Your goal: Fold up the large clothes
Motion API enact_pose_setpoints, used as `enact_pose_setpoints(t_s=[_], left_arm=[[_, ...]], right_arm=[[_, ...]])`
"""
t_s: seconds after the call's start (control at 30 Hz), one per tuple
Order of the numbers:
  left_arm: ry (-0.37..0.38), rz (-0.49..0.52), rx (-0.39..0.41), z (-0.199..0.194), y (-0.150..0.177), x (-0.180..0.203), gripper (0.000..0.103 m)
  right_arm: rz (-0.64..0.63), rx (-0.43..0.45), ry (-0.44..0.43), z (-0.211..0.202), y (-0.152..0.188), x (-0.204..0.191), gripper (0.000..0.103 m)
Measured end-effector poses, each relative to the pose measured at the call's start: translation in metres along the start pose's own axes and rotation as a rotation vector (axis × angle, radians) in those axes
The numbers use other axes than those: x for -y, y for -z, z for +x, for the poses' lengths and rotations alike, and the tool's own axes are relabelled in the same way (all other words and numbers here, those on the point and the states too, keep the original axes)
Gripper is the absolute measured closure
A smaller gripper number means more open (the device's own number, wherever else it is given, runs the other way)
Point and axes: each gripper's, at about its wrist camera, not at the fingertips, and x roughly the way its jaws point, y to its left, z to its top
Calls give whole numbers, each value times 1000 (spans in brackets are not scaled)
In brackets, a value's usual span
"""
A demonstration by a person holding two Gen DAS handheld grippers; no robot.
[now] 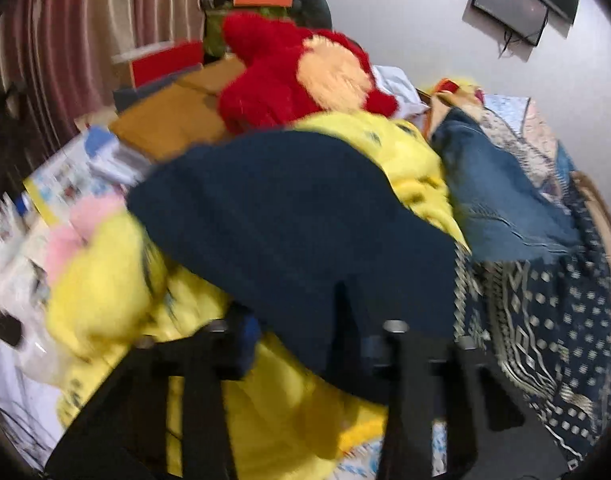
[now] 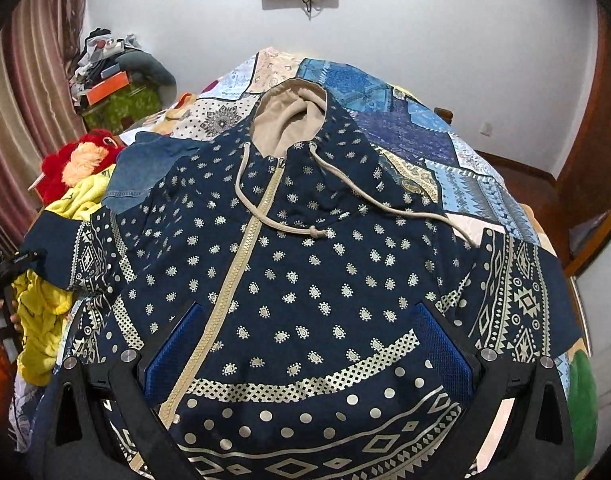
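The hoodie (image 2: 305,280) is lying flat and face up across the quilt (image 2: 405,128), filling the middle of the right wrist view, hood at the top, both sleeves spread out. No fold is showing yet, so nearly all the work is remaining. The right gripper (image 2: 309,356) is hanging released over the lower hem, touching nothing. The left gripper (image 1: 305,344) is clenching the navy sleeve cuff (image 1: 297,220) at centre frame.

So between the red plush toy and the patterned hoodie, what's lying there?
In the right wrist view, a yellow garment and a folded denim piece lie between the red plush toy and the patterned hoodie; the denim overlaps the hoodie's shoulder.
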Motion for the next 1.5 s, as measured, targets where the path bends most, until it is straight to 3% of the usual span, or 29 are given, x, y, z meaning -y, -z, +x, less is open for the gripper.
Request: enact_pose_setpoints(t_s=[0.03, 0.13, 0.2, 0.3, 0.4, 0.53, 0.7, 0.9, 1.17, 1.3, 1.33, 1.4, 1.47, 1.5], left_arm=[[-48, 30, 23, -4, -7, 5, 87], [-150, 127, 95, -21, -24, 24, 91], [-152, 176, 152, -41, -38, 44, 93], [-99, 225, 238, -75, -55, 77, 96], [7, 284, 317, -115, -65, 121, 96], [190, 374, 329, -151, -64, 190, 96], [354, 523, 269, -167, -29, 281, 97], [451, 701, 58, -143, 48, 368, 98], [495, 852, -219, -104, 155, 411, 97], [523, 849, -304, -95, 171, 402, 97], [539, 841, -321, -95, 172, 398, 95], [557, 836, -333, -102, 170, 385, 82], [542, 832, -296, -112, 164, 366, 42], [538, 823, -272, -117, 158, 356, 35]], right_arm=[[-1, 7, 2, -4, -1, 0, 0], [-6, 32, 6, -17, -3, 3, 0], [-10, 45, 14, -25, -4, 5, 0], [-11, 61, 26, -36, -5, 11, 0], [-13, 75, 31, -47, -4, 17, 0], [-11, 88, 24, -59, -4, 29, 0], [-11, 93, 11, -69, -4, 44, 0], [-7, 73, 12, -71, 4, 63, 0], [35, -2, -12, -63, 17, 86, 0], [50, -33, -36, -59, 18, 88, 0], [49, -37, -42, -59, 17, 86, 0], [39, -45, -52, -57, 13, 80, 0], [14, -52, -61, -54, 7, 68, 0], [-1, -52, -64, -53, 4, 61, 0]])
